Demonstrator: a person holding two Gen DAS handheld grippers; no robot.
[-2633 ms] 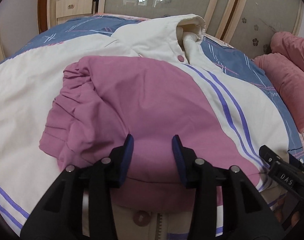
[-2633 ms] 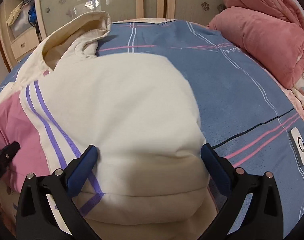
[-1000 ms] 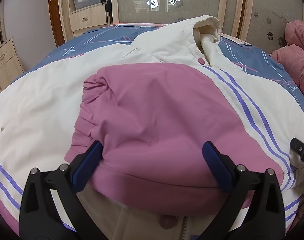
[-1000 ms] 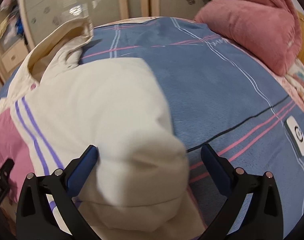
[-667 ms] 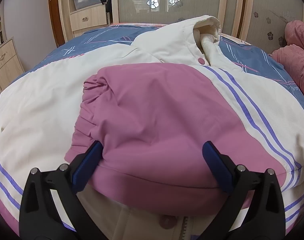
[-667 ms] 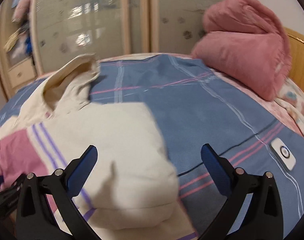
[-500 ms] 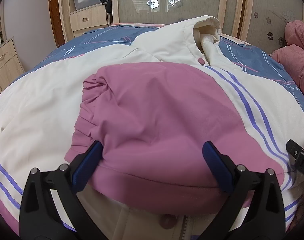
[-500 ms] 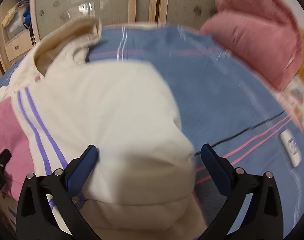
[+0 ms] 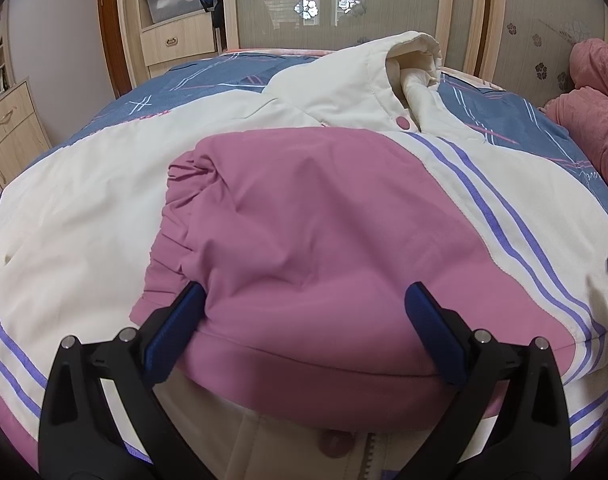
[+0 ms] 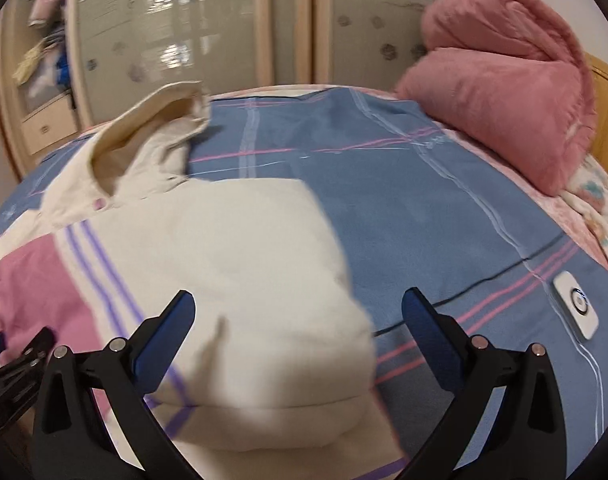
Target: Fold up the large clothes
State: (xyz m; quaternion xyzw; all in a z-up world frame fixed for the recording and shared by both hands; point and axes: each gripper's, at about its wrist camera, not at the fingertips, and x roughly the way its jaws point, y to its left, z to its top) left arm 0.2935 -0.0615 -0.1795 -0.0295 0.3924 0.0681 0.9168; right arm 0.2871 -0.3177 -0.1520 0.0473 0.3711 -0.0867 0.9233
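Left gripper spread wide, straddling pink sleeve folded over jacket just ahead. Right gripper equally spread, empty, above cream panel. Likely puffy, soft, bulky, slippery; best pinched at hem. Collar farthest.

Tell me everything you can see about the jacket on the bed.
The jacket is a big padded one, cream with a pink panel and thin purple stripes, matte woven fabric by the look. It lies spread flat on the blue bedcover, hood propped up at the far end, pink snap at the collar. A pink sleeve is folded across the front, its gathered cuff at the left. A zipper and snap show near the hem. Both grippers, left and right, are open.
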